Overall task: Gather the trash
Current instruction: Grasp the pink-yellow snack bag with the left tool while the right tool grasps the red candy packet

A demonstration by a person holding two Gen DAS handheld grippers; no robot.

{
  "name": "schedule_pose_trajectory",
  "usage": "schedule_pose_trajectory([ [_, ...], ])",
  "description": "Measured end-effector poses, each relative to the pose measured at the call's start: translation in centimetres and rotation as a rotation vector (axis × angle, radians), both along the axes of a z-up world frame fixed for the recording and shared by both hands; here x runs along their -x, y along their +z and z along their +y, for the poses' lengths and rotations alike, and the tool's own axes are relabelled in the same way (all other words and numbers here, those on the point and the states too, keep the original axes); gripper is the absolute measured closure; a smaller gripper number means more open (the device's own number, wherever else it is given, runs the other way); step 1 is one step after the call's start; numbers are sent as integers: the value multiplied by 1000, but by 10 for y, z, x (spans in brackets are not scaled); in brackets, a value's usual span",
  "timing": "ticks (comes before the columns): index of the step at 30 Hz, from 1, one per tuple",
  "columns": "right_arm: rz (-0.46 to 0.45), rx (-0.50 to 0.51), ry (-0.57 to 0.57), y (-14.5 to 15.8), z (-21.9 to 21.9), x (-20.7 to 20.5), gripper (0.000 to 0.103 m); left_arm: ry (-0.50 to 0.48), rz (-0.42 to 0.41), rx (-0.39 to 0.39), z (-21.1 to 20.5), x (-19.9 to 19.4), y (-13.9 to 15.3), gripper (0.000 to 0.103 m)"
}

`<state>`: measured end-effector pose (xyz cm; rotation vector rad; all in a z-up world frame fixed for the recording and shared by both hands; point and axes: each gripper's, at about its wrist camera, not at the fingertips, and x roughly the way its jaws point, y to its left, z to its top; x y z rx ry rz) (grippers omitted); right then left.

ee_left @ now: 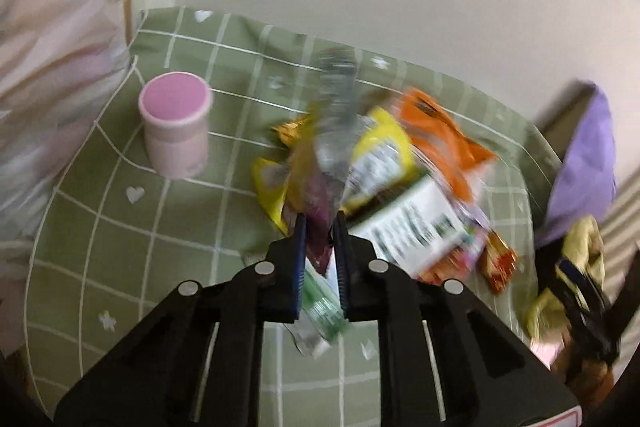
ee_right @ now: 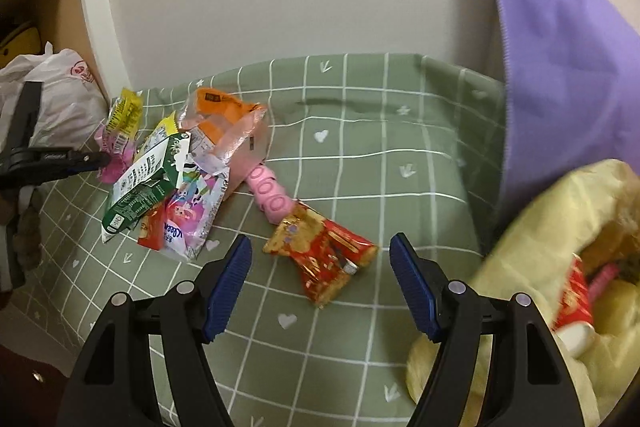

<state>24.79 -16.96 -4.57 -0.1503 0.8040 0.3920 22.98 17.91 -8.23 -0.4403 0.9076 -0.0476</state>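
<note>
My left gripper has its jaws pinched onto a crinkly purple-and-yellow plastic wrapper at the near edge of the litter heap on the green grid-patterned tablecloth. The left view is smeared, so I can't tell how much film the pads really have. My right gripper hangs with its jaws spread wide and nothing between them, above a shiny red-and-gold foil snack wrapper lying apart from the heap, beside a pink ringed plastic piece.

My worries: a thin pinch may slip when I lift, or the wrapper may drag the green-and-white carton and the clear bottle along and scatter them. The yellow bag gapes at my right, just beside the right finger; a careless swing could knock it shut. The foil may slide rather than be caught.
</note>
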Motion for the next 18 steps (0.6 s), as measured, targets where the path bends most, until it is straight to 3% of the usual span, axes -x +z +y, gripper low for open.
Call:
schedule_pose_trajectory([
  [5, 51, 7, 78, -22, 9, -30, 35, -133, 5, 21, -28, 17, 5, 91],
  [8, 67, 65, 131, -37, 17, -46, 37, -175, 26, 27, -39, 20, -1, 90],
  [11, 94, 92, 152, -49, 20, -54, 37, -186, 27, 28, -41, 26, -6, 75],
  [13, 135, 76, 145, -54, 20, -55, 42, -180, 16, 29, -36, 30, -5, 71],
  [18, 217, -56, 216, -51, 20, -31, 42, -167, -55, -1, -26, 40, 11, 64],
])
